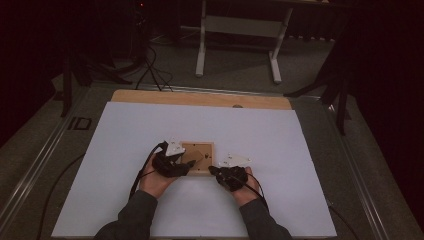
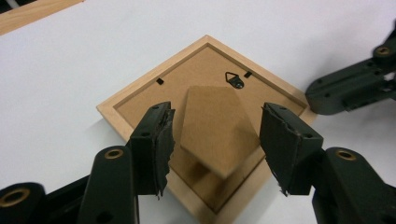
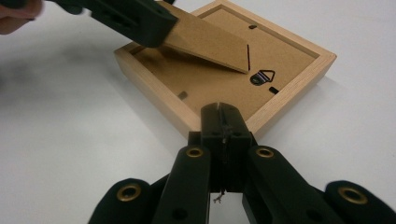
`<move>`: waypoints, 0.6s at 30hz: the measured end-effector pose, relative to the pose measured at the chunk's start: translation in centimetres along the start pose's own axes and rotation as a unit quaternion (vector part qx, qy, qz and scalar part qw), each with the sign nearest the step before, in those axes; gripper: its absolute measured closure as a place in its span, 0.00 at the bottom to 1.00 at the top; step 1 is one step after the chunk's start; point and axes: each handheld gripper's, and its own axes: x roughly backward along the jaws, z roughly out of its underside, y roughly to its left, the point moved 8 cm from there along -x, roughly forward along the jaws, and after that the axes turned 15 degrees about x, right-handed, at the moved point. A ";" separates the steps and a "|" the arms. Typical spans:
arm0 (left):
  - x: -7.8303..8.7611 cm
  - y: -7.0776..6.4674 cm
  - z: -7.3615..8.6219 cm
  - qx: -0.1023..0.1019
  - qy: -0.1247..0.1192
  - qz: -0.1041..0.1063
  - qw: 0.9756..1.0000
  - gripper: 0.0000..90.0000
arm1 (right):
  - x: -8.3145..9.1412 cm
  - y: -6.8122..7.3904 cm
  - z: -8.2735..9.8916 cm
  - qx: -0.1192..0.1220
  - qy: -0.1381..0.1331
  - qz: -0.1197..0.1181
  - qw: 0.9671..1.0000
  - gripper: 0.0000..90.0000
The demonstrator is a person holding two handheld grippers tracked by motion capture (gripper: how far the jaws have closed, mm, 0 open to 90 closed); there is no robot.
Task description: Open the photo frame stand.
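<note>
While lying face down on the white sheet (image 1: pixel 125 150), picture frame (image 1: pixel 200 150) with back stand (image 2: pixel 219 135) tilted up: unfolding step, apparently. Left gripper (image 2: pixel 216 111) spread astride the stand, pads clear; right gripper (image 3: pixel 223 109) pressed together at frame's corner. Next: pinch stand, swing wider. Hinge under stand hidden.

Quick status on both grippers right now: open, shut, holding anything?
Left gripper: open, jaws either side of the raised easel stand of the picture frame, not pressing it.
Right gripper: shut, empty, tips at the frame's corner.
</note>
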 end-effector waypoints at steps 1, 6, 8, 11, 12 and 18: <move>0.3 0.1 0.1 0.002 -0.003 0.000 1.000 0.50 | 0.0 0.0 0.0 0.000 0.000 0.000 1.000 1.00; 1.8 0.6 0.6 0.021 -0.010 0.009 1.000 0.50 | 0.0 0.0 0.0 0.001 0.000 0.001 1.000 1.00; 2.1 0.7 1.1 0.022 -0.004 0.011 1.000 0.51 | 0.0 0.0 0.0 0.001 0.000 0.001 1.000 1.00; 2.2 0.8 1.7 0.023 0.011 0.017 1.000 0.55 | 0.0 0.0 0.0 0.001 0.000 0.001 1.000 1.00; 2.1 0.8 1.9 0.022 0.018 0.019 0.999 0.57 | 0.0 0.0 0.0 0.000 0.000 0.001 1.000 1.00; 1.4 0.3 2.2 0.024 0.047 0.022 0.998 0.67 | 0.0 0.0 0.0 -0.001 0.000 0.001 1.000 1.00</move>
